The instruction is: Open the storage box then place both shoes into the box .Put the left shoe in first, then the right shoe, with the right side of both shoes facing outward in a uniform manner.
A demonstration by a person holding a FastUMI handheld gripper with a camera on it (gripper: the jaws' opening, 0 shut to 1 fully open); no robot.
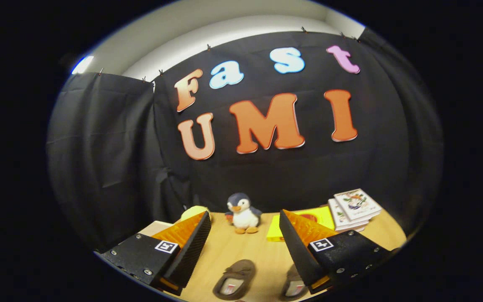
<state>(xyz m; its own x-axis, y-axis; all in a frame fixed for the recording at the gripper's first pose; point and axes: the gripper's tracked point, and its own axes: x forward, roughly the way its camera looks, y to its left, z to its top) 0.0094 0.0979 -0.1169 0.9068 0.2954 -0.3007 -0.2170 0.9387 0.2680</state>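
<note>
Two brown slipper-like shoes lie on the wooden table [258,251] below and between my fingers, toes pointing away. One shoe [234,279] lies nearer the left finger; the other shoe [294,287] is partly hidden behind the right finger. My gripper [245,228] hangs above the table, open, with nothing between its fingers.
A plush penguin [243,217] stands at the back of the table, beyond the fingers. A yellow flat item [304,224] lies right of it, and a stack of books [352,209] at the back right. A yellow round object [193,212] peeks out behind the left finger.
</note>
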